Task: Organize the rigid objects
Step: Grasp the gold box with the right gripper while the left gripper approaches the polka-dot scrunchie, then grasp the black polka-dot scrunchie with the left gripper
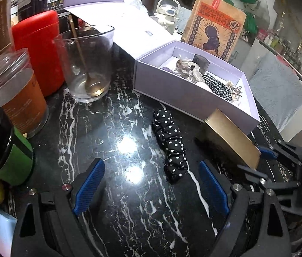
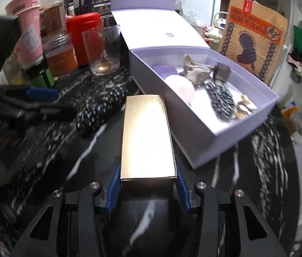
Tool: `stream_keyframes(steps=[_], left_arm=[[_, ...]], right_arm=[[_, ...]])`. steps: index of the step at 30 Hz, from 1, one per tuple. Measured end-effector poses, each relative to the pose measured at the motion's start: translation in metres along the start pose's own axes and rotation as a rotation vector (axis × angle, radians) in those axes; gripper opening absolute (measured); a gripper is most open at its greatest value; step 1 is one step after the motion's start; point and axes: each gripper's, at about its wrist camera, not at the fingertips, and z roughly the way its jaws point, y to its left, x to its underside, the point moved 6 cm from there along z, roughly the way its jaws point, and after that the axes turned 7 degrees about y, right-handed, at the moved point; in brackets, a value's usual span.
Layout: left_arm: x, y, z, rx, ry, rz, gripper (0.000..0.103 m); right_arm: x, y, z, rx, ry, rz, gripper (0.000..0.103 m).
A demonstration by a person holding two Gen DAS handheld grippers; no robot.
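Two grippers work over a black marble counter [image 1: 112, 132]. The right gripper [image 2: 147, 184] has its blue pads pressed against the sides of a gold box [image 2: 146, 137], gripped at its near end with the long side pointing toward the lilac box [image 2: 196, 141]. The left gripper [image 1: 148, 184] hangs with fingers spread wide and nothing between them, low over bare counter, with a polka-dot scrunchie [image 1: 171, 145] lying just beside its right finger.

By my reading, the step in hand is the pick-up of the gold box, a rigid item bound for the open lilac box just beside it. The next move likely calls for a lift clear of the near wall, then a set-down in a free patch without crushing what already lies inside. Free floor looks scarce; the near right corner seems the barest.

Inside the lilac box lie a pale pink round item [image 2: 179, 86], a purple card [image 2: 165, 70], a translucent hair claw [image 2: 194, 72], a small dark block [image 2: 222, 71], a black-and-white scrunchie [image 2: 220, 99] and a small pale clip [image 2: 245, 106]. Its lid stands hinged open behind. To the left, a glass [image 1: 89, 64] holds a gold spoon [image 1: 82, 55]; jars and a red canister [image 1: 37, 49] crowd beyond it.
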Motion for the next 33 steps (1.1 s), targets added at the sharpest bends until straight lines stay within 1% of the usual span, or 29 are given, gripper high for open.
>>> stream_keyframes(steps=[2,6,7,9,10,12,15,18,21,22,25,26,27,28,29,30,32,33], left_arm=[[-0.002,-0.003,0.003,0.005,0.001,0.007,0.090],[-0.005,-0.010,0.014,0.025,0.033,0.012,0.090],[-0.006,-0.012,0.015,0.033,0.035,0.012,0.090],[-0.010,-0.015,0.018,0.049,0.030,0.010,0.090],[-0.012,-0.016,0.019,0.051,0.026,0.018,0.090],[-0.015,-0.018,0.022,0.037,0.026,0.036,0.089],[-0.021,-0.024,0.026,0.034,0.015,0.068,0.082],[-0.025,-0.026,0.035,0.045,0.026,0.079,0.082],[-0.024,-0.027,0.045,0.093,0.050,0.059,0.081],[-0.025,-0.027,0.045,0.089,0.031,0.062,0.081],[-0.026,-0.028,0.048,0.068,0.024,0.076,0.081],[-0.025,-0.029,0.048,0.064,0.020,0.084,0.079],[-0.024,-0.030,0.048,0.053,0.014,0.096,0.075],[-0.023,-0.030,0.048,0.033,0.009,0.110,0.073],[-0.023,-0.030,0.048,0.015,0.007,0.123,0.068],[-0.022,-0.031,0.048,-0.002,0.004,0.133,0.067],[-0.022,-0.029,0.047,-0.012,-0.002,0.133,0.062],[-0.022,-0.027,0.046,-0.013,-0.004,0.125,0.057]], right_arm=[[0.010,-0.002,-0.007,-0.010,0.007,0.011,0.045],[0.020,-0.006,-0.012,-0.029,0.019,0.046,0.047],[0.021,-0.006,-0.009,-0.032,0.030,0.055,0.052],[0.022,-0.008,-0.002,-0.031,0.055,0.071,0.057],[0.020,-0.008,-0.003,-0.025,0.041,0.071,0.058],[0.015,-0.009,0.000,-0.041,0.038,0.081,0.059],[0.007,-0.009,0.007,-0.059,0.038,0.102,0.062],[0.000,-0.008,0.011,-0.054,0.032,0.104,0.063],[-0.002,-0.004,0.013,-0.047,0.031,0.080,0.068],[-0.003,-0.002,0.014,-0.047,0.033,0.073,0.069],[-0.004,-0.001,0.015,-0.044,0.036,0.065,0.070],[-0.005,-0.002,0.016,-0.039,0.037,0.067,0.070],[-0.006,-0.002,0.017,-0.034,0.038,0.068,0.070],[-0.007,-0.003,0.018,-0.030,0.039,0.071,0.070],[-0.008,-0.004,0.018,-0.027,0.039,0.075,0.070],[-0.009,-0.004,0.019,-0.024,0.040,0.078,0.071],[-0.009,-0.005,0.020,-0.014,0.042,0.077,0.071],[-0.008,-0.005,0.021,-0.006,0.044,0.073,0.071]])
